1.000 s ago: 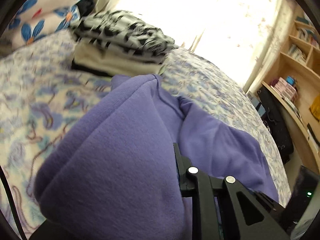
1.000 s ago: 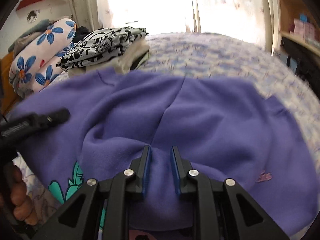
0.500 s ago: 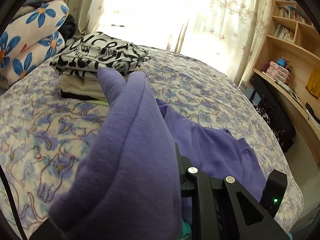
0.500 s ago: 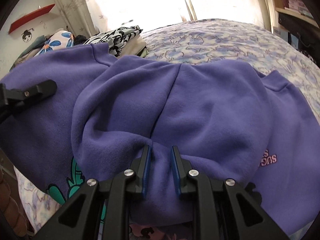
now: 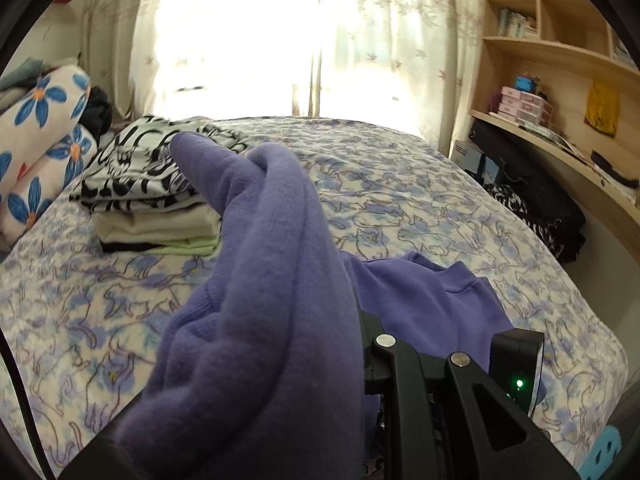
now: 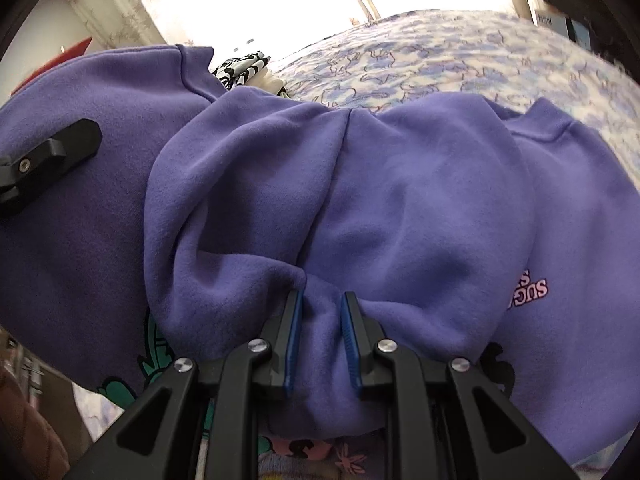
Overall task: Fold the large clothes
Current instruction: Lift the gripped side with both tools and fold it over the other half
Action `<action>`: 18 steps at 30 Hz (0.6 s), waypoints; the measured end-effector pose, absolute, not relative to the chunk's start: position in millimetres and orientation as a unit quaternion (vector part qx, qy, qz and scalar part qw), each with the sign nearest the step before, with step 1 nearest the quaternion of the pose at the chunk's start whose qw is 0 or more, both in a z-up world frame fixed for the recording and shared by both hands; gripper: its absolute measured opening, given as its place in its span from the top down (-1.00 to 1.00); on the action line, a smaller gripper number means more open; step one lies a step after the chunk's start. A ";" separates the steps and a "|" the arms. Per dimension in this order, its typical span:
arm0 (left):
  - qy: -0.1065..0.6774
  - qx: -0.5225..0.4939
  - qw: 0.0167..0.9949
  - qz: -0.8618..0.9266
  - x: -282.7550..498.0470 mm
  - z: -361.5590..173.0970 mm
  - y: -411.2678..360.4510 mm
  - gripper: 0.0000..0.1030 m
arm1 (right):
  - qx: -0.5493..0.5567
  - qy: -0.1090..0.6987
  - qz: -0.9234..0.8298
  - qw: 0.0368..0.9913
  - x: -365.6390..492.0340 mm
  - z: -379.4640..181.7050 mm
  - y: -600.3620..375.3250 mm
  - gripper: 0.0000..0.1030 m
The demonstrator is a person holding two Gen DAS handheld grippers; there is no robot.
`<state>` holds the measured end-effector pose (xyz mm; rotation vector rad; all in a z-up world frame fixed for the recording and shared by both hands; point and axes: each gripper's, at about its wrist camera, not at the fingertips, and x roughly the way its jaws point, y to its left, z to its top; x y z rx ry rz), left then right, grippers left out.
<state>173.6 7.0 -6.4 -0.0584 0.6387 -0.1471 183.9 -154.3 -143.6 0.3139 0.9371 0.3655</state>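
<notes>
A large purple sweatshirt (image 6: 400, 184) with pink lettering is lifted off the bed between both grippers. My right gripper (image 6: 322, 308) is shut on a bunched fold of it, blue pads pressing the cloth. My left gripper (image 5: 352, 320) is shut on another part; the cloth (image 5: 272, 280) drapes over its left finger and hides it, only the right finger (image 5: 366, 332) shows. The left gripper's finger also shows at the left of the right wrist view (image 6: 52, 152), against the sweatshirt. Part of the sweatshirt (image 5: 432, 300) still lies on the bed.
The bed has a purple cat-print cover (image 5: 400, 200). A stack of folded clothes (image 5: 152, 196) with a black-and-white top sits at the far left. Flower-print bedding (image 5: 40, 152) lies beyond it. A wooden shelf and desk (image 5: 560, 128) stand at the right, a curtained window behind.
Both grippers have risen with the sweatshirt, lifting it higher off the bed. The left wrist view has tilted up, and more of the bed and room shows.
</notes>
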 end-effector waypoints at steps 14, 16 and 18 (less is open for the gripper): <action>0.287 0.153 0.930 -0.171 169.4 -9.0 -135.6 0.65 | 0.279 0.451 0.103 0.841 132.8 -112.4 -284.9 0.61; 0.297 0.175 0.920 -0.189 170.4 -19.6 -158.8 0.64 | 0.288 0.433 0.069 0.851 120.1 -105.2 -312.7 0.61; 0.305 0.196 0.908 -0.211 169.7 -32.5 -181.7 0.63 | 0.292 0.412 0.027 0.863 105.7 -96.0 -344.1 0.61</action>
